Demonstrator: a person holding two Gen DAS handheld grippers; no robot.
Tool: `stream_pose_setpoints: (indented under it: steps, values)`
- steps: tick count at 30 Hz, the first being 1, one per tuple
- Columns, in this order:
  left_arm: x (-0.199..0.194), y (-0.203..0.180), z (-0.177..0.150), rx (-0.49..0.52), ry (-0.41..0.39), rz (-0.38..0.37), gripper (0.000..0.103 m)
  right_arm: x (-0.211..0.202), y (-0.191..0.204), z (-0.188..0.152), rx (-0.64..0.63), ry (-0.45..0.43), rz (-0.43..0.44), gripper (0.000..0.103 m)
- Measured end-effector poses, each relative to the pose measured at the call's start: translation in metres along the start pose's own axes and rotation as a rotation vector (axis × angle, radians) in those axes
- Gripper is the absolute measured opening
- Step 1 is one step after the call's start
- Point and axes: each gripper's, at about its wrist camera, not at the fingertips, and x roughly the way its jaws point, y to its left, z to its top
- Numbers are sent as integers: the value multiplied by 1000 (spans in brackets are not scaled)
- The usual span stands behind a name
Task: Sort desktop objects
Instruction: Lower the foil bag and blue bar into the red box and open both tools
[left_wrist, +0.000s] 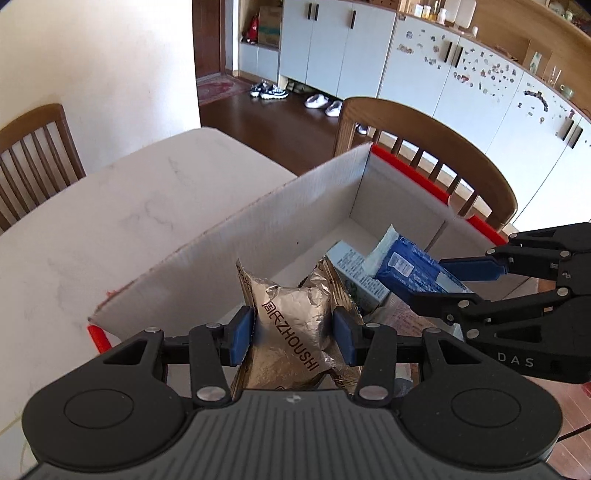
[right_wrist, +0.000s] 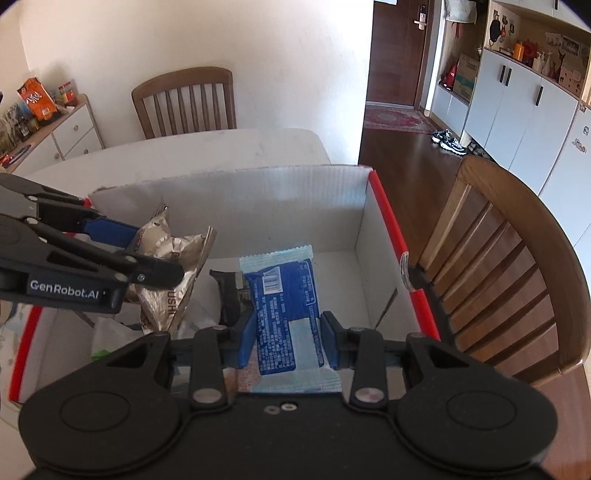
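Left wrist view: the left gripper (left_wrist: 293, 336) held the foil packet (left_wrist: 291, 325) between its fingers over the cardboard box (left_wrist: 221, 236). Right wrist view: the right gripper (right_wrist: 288, 341) clamped the blue packet (right_wrist: 284, 306), long axis toward the box's far wall.

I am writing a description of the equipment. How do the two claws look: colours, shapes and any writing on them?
Both are alike: a dark ribbed body with two round black discs, black linkage bars joined by silver rivets, and blue pads on the fingertips. The left claw carries white "GenRobot.AI" lettering on its side; the right claw shows the letters "DAS". No sleeve or cable is clearly visible.
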Motion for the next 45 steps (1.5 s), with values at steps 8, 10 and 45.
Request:
stream_pose_setpoints:
  steps: [8,10,45]
  values:
    - [16,5,-3,-22,71,-9,46,16,0,-3,-23,39,-6,36]
    - [17,4,-4,-17,81,-11,46,18,1,-5,-29,50,-7,36]
    - [-35,-9,-18,-19,17,-73,70,-22,-4,2,-18,17,96,43]
